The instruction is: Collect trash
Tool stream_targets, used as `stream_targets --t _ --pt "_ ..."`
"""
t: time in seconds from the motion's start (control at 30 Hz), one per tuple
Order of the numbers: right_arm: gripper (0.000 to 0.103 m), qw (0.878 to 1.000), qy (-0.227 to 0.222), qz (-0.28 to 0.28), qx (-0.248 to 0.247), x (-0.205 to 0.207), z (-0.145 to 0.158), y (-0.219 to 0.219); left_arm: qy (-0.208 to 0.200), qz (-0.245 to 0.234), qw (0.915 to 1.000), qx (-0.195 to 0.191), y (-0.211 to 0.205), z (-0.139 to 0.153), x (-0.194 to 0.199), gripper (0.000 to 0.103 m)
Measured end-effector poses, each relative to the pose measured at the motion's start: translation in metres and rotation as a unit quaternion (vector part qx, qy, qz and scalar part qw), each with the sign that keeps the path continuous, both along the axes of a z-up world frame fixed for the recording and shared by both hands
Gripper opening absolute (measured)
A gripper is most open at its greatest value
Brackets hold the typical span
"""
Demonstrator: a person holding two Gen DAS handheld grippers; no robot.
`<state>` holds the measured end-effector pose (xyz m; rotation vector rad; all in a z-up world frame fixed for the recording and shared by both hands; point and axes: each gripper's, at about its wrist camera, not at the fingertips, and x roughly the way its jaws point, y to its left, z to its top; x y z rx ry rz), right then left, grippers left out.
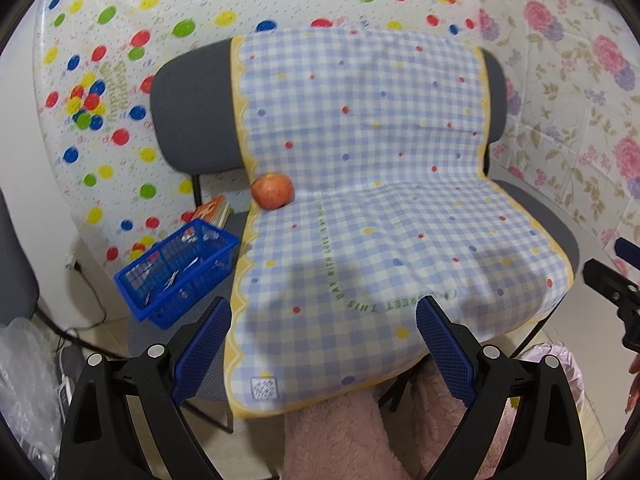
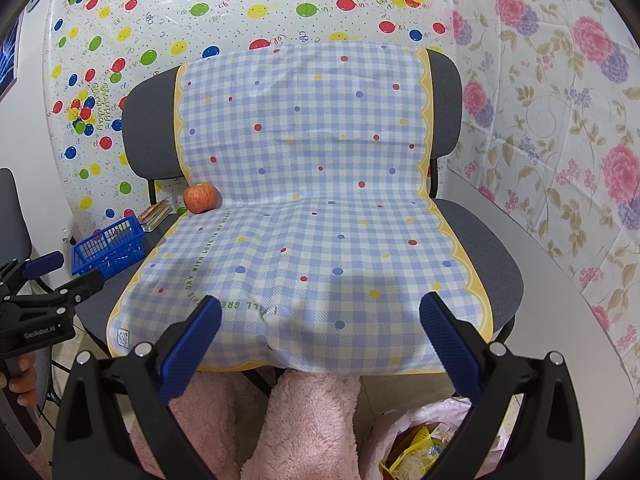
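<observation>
Left wrist view: my left gripper (image 1: 324,320) has its jaws spread wide with nothing between them, poised over the front edge of the cloth (image 1: 360,208) that drapes the chair (image 1: 192,120). An apple (image 1: 273,191) rests on the cloth at 10 o'clock from the gripper, at the crease where seat meets backrest, on the cloth's left border. A blue basket (image 1: 176,272) sits beside the chair at 9 o'clock, holding small wrappers I cannot identify. Books (image 1: 212,210) lie just behind the basket. My right gripper (image 1: 612,292) shows at the 3 o'clock edge of this view.

Right wrist view: my right gripper (image 2: 320,320) is likewise fully open and holds nothing, over the cloth's (image 2: 312,200) front edge. The apple (image 2: 201,197) lies at 11 o'clock, touching the cloth's left border. The basket (image 2: 108,250) is at 9 o'clock, beside the chair (image 2: 480,248). My left gripper (image 2: 44,276) appears at the left edge, a hand (image 2: 20,376) on its grip. A pink bag (image 2: 420,440) with yellow and mixed trash inside sits at 5 o'clock, below the seat's front. Pink fleece (image 2: 304,420) covers my legs at 6 o'clock.
</observation>
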<state>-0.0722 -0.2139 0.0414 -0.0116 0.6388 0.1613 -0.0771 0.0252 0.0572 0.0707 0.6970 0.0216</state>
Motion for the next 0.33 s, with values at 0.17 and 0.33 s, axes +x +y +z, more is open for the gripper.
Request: stream_targets --t 0.17,0.33 --pt "0.097 1.000 0.010 -0.004 0.002 0.012 -0.009 -0.002 0.003 -0.010 0.9999 0.003 -0.004 -0.011 0.009 0.093" --pt "0.097 1.000 0.029 -0.005 -0.001 0.046 -0.034 -0.005 0.033 0.001 0.9993 0.016 0.001 -0.036 0.042 0.093"
